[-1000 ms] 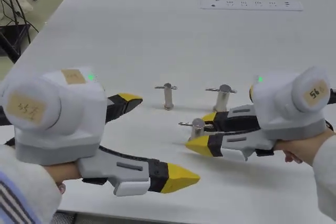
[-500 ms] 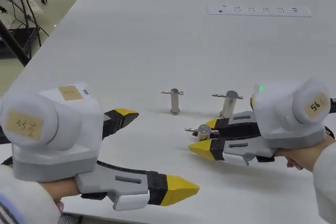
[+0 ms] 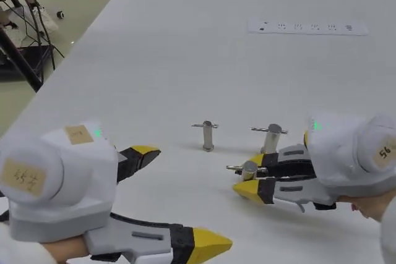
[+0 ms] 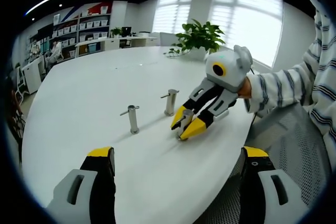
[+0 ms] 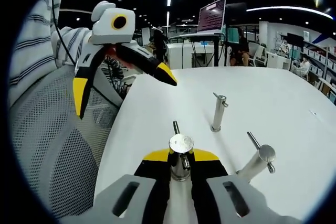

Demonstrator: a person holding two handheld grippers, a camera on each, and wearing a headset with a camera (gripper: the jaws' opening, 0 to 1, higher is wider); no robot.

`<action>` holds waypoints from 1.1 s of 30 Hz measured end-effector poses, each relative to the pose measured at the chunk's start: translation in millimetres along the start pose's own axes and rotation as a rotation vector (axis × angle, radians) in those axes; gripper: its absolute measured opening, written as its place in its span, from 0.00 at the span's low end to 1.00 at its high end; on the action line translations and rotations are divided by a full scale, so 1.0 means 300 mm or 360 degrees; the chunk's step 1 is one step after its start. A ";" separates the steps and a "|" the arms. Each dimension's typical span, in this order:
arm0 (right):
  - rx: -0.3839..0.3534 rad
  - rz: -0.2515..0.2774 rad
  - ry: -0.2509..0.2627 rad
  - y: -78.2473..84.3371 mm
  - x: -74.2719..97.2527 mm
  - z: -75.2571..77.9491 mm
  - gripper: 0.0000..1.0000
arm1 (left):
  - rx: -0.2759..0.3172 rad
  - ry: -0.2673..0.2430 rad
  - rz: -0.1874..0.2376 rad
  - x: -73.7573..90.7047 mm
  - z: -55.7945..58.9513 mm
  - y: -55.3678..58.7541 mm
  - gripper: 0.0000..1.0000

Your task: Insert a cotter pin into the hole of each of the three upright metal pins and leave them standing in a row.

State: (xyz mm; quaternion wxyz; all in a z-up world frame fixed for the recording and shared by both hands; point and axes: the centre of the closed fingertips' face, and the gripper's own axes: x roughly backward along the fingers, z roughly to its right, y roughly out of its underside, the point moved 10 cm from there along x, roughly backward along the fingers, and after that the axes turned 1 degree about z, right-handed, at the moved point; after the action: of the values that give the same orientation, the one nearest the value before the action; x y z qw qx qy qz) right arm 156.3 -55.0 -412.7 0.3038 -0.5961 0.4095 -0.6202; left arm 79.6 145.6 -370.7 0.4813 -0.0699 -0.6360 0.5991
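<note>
Head view: the right gripper lies low on the white table, its jaws closed about the near pin. That pin stands upright between the yellow tips, long axis vertical. Its cotter pin passes level through the head and points left, roughly along the line of the jaws. The left pin and right pin stand farther off and apart, each upright with a cotter through it. The near pin sits nearer than that pair and between them, so it is out of their line. The left gripper hangs well to the left, jaws spread wide, holding nothing. Left gripper view: its own jaws are wide apart at the bottom, the right gripper's tips are at the near pin, and the other two pins stand free of it. Right gripper view: the pin's round head rises between the pads. The shank looks pinched, though true contact is hard to confirm. Judgement: the right gripper is much the nearer, and making a row calls for carrying the pin, kept vertical, farther away into the pair's line.
</note>
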 end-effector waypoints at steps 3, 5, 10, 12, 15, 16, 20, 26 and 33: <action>0.0000 0.0014 0.0018 0.004 0.035 0.005 0.08 | 0.0021 -0.0013 0.0003 0.000 0.000 0.000 0.99; 0.0005 0.0015 0.0031 0.013 0.070 0.011 0.08 | 0.0032 -0.0033 0.0014 -0.001 -0.003 -0.003 0.99; -0.0019 0.0018 0.0085 0.048 0.166 0.041 0.08 | 0.0059 -0.0039 0.0031 -0.001 -0.003 -0.005 0.99; -0.0037 0.0014 0.0124 0.066 0.204 0.063 0.08 | 0.0064 -0.0036 0.0031 -0.001 -0.002 -0.005 0.99; -0.0061 0.0000 0.0199 0.089 0.263 0.101 0.08 | 0.0080 -0.0036 0.0016 -0.004 -0.003 -0.002 0.99; -0.0071 0.0006 0.0211 0.092 0.277 0.111 0.08 | 0.0089 -0.0034 0.0007 -0.005 -0.003 0.000 0.99; -0.0060 0.0018 0.0265 0.100 0.332 0.153 0.09 | 0.0099 -0.0032 -0.0007 -0.004 -0.001 -0.001 0.96; -0.0030 -0.0027 0.0304 0.121 0.362 0.202 0.09 | 0.0123 -0.0034 -0.0022 -0.004 0.001 -0.004 0.96; -0.0045 -0.0017 0.0268 0.151 0.363 0.230 0.09 | 0.0130 -0.0061 -0.0050 0.004 0.002 -0.003 0.96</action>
State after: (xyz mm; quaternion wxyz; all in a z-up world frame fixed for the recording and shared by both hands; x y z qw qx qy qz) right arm 208.1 -181.1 -401.8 0.2565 -0.5483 0.4391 -0.6639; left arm 78.8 145.7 -369.1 0.4810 -0.0288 -0.6211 0.6181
